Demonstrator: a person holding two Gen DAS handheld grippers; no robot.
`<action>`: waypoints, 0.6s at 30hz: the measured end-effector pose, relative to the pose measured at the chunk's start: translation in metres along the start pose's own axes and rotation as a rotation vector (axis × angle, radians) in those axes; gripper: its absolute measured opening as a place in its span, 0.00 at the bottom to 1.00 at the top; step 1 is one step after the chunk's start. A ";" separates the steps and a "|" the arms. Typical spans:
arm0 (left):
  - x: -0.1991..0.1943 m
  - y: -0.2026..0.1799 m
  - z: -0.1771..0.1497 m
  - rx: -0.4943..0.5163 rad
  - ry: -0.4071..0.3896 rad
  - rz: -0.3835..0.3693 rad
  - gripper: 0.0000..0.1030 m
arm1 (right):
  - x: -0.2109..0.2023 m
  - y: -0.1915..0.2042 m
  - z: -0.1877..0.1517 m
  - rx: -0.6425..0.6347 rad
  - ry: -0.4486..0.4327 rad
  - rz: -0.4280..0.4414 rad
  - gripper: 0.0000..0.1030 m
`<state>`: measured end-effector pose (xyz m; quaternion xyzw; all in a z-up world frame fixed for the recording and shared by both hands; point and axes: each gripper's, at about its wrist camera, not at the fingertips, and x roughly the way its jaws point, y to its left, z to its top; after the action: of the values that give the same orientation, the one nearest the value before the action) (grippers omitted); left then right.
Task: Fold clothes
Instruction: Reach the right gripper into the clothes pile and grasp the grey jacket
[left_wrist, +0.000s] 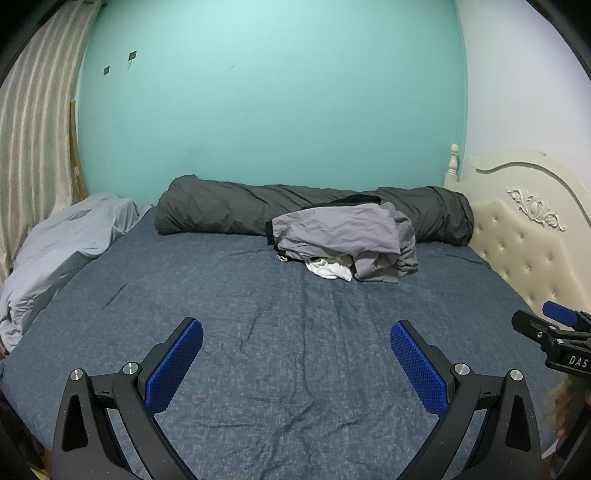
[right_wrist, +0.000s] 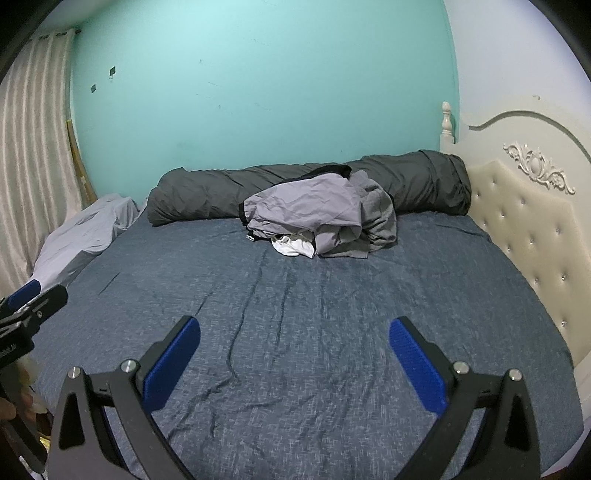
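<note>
A crumpled pile of clothes (left_wrist: 343, 240) (right_wrist: 321, 218) lies at the far side of the bed: grey garments on top, a white piece poking out underneath, a black edge at the back. My left gripper (left_wrist: 295, 332) hangs open over the near part of the blue sheet, well short of the pile, nothing between its blue pads. My right gripper (right_wrist: 295, 330) is open too, equally far from the pile. In the left wrist view the right gripper's tip shows at the right edge (left_wrist: 554, 325). The left gripper's tip appears at the left edge of the right wrist view (right_wrist: 33, 299).
The blue sheet (left_wrist: 258, 332) covers the bed. A rolled dark grey duvet (left_wrist: 229, 210) lies along the teal wall behind the pile. A pale grey blanket (left_wrist: 62, 243) is heaped at the left. A cream tufted headboard (right_wrist: 524, 229) bounds the right side; curtains hang at the left.
</note>
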<state>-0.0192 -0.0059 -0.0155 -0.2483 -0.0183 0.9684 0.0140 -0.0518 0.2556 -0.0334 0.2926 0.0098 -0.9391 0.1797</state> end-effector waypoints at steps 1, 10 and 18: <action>0.006 0.001 0.000 -0.001 0.004 -0.003 1.00 | 0.004 -0.002 0.000 -0.001 0.001 0.004 1.00; 0.072 0.005 0.010 -0.010 0.026 -0.037 1.00 | 0.080 -0.030 0.017 0.000 -0.004 0.037 1.00; 0.171 0.003 0.022 -0.017 0.053 -0.039 1.00 | 0.188 -0.060 0.040 -0.011 0.067 -0.048 1.00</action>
<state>-0.1794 -0.0031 -0.0789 -0.2734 -0.0311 0.9609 0.0311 -0.2374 0.2444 -0.1095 0.3226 0.0282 -0.9328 0.1583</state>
